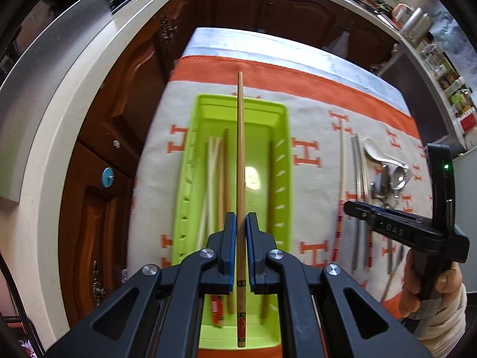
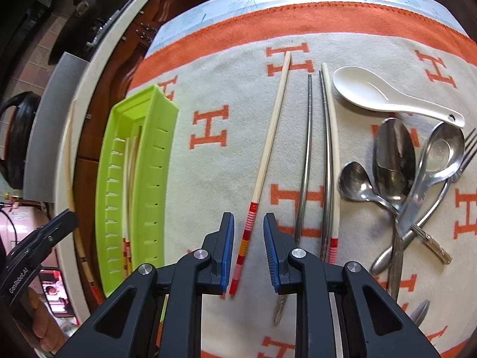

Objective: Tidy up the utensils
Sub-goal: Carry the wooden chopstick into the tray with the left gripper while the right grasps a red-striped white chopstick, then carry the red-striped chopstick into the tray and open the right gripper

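- The left gripper (image 1: pixel 241 232) is clenched on a bamboo chopstick (image 1: pixel 240 149), its blue pads (image 1: pixel 229 238) pressed to either side of the shaft near the printed handle end.
- That chopstick's long axis runs straight along the fingers, thin tip pointing far, decorated end pointing near; it hangs above the green tray (image 1: pixel 283 155), lengthwise with it.
- In the tray lie several pale chopsticks (image 1: pixel 213 173), long axes parallel to the tray's long sides, red-striped ends toward the near end.
- The tray sits on the left part of a cream and orange cloth (image 2: pixel 214 68), its long axis running near to far.
- The right gripper (image 2: pixel 249 250) is released, jaws apart, over a striped-end chopstick (image 2: pixel 269 137) on the cloth; that chopstick's red and orange end lies between the jaws, not touched, tip pointing far and slightly right.
- Just right of it lie two metal chopsticks (image 2: pixel 307 155) and another pale one (image 2: pixel 333 149), all roughly parallel, tips far.
- Farther right a white ceramic spoon (image 2: pixel 375 95) lies crosswise, bowl to the left, handle to the right.
- Near it, steel spoons (image 2: pixel 393 155) and a fork (image 2: pixel 468 149) overlap in a heap, bowls mostly far, handles near.
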`<state>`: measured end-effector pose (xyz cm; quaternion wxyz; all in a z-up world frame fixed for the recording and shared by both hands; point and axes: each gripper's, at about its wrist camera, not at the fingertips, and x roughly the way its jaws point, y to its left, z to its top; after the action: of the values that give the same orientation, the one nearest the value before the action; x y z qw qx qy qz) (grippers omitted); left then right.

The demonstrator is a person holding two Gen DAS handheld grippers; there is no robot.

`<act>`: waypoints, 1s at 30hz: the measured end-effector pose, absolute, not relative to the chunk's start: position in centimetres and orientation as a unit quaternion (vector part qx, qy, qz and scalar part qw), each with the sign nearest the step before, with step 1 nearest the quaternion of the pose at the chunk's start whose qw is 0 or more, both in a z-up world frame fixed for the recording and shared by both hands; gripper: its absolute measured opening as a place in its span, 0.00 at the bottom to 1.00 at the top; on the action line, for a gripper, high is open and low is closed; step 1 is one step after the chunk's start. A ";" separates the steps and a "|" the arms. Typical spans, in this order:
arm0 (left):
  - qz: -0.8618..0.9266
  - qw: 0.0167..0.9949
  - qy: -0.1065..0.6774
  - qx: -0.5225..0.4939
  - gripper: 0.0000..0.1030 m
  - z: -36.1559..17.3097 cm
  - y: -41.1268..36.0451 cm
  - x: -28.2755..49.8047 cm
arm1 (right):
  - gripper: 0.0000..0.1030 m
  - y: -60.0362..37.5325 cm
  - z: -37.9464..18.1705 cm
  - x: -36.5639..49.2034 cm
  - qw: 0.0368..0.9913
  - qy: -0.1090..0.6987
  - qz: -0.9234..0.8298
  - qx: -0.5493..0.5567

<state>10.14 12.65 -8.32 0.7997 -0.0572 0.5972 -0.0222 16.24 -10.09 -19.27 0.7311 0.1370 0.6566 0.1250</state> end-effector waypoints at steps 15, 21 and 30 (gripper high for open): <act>-0.009 0.777 0.628 -0.048 0.14 -13.5 13.3 10.2 | 0.07 -7.5 -20.4 17.5 0.747 0.659 0.073 0.051; -0.009 0.795 0.604 -0.060 0.20 -11.6 13.5 9.1 | 0.05 -9.8 -20.5 16.8 0.735 0.664 0.086 0.112; 0.019 0.814 0.575 -0.084 0.26 -10.0 15.2 6.9 | 0.05 -10.6 -17.5 13.5 0.729 0.650 0.130 0.172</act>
<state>6.86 15.21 -9.98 0.8137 -0.0841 0.5748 0.0193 13.50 -10.55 -17.54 0.7287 0.1718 0.6502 0.1295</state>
